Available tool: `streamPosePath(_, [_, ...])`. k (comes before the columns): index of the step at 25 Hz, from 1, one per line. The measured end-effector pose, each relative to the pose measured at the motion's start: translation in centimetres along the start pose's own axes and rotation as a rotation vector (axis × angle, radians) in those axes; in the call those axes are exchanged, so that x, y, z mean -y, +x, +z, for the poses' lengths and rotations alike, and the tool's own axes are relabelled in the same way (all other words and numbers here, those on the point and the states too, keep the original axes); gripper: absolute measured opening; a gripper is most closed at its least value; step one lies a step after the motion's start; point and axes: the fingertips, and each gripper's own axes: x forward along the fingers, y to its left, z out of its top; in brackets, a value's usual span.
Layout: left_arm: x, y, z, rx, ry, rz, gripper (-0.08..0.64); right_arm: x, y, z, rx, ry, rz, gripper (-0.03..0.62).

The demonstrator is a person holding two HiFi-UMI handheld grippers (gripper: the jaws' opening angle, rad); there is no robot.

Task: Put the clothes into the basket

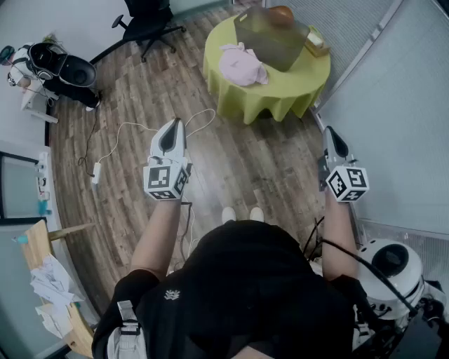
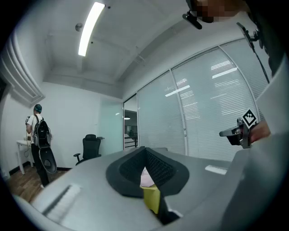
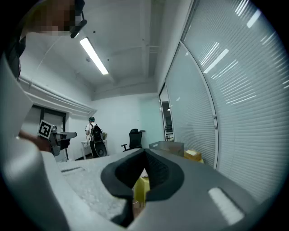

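A pink garment (image 1: pixel 243 64) lies on the round table with a yellow-green cloth (image 1: pixel 280 98), far ahead of me. Beside it stands a grey see-through basket (image 1: pixel 272 35) with something brown at its far side. My left gripper (image 1: pixel 172 127) and right gripper (image 1: pixel 330 134) are held level over the wooden floor, well short of the table, both shut and empty. In the left gripper view the left gripper (image 2: pixel 145 155) shows a sliver of the pink garment (image 2: pixel 145 179) below its closed jaws. The right gripper (image 3: pixel 144 158) points toward the basket (image 3: pixel 166 145).
An office chair (image 1: pixel 147 21) stands at the back left. A person with a backpack (image 1: pixel 42 66) is at the far left. A white cable (image 1: pixel 119 140) runs over the floor. A glass partition (image 1: pixel 400 105) lines the right side. A small box (image 1: pixel 316 41) sits on the table.
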Motion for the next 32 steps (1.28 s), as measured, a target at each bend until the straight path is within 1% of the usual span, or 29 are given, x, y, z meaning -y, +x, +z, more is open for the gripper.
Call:
streamPosePath(3, [0.4,-0.1,0.1,-0.009,0.005,-0.01,0.006,0.0,-1.0,-0.3,-0.007,0.019,-0.002,0.001])
streamPosePath(6, [1.1,0.5,0.1,-0.008,-0.012,-0.005,0.006,1.0,-1.5,-0.7,-0.022,0.019,-0.008,0.002])
streamPosePath(11, [4.4,2.6,-0.5,-0.025,-0.012,-0.015,0.006,3.7,-1.3,-0.2,-0.009,0.012,-0.011,0.0])
streamPosePath(14, [6.1,3.8,-0.9,-0.036,-0.002,-0.018,0.006,5.2,-1.1,0.4,-0.013,-0.018,0.007,0.002])
streamPosePath(17, [7.3,4.6,-2.4,-0.063,0.007,-0.036,0.006,6.2,-0.7,0.3,-0.018,-0.051,0.048,0.002])
streamPosePath(19, [8.4,4.8,-4.1,-0.096,-0.001,-0.042,0.006,7.1,0.2,-0.5,-0.03,-0.033,0.059,0.002])
streamPosePath(21, [9.2,5.1,-5.2,-0.108,-0.003,-0.047,0.006,7.6,1.2,-1.4,-0.054,-0.012,0.074,0.002])
streamPosePath(23, [9.0,5.9,-5.6,-0.106,0.0,-0.047,0.006,7.7,2.5,-2.0,-0.07,-0.015,0.086,0.002])
streamPosePath(25, [8.2,7.4,-5.8,-0.102,0.003,-0.049,0.006,8.1,3.9,-1.9,-0.062,-0.015,0.078,0.002])
streamPosePath(29, [6.0,11.8,-5.8,-0.082,0.014,-0.061,0.006,9.9,6.9,-1.8,-0.042,0.018,0.029,0.002])
streamPosePath(32, [4.5,15.9,-6.4,-0.083,0.019,-0.096,0.006,11.7,9.6,-2.3,-0.054,0.039,-0.017,0.002])
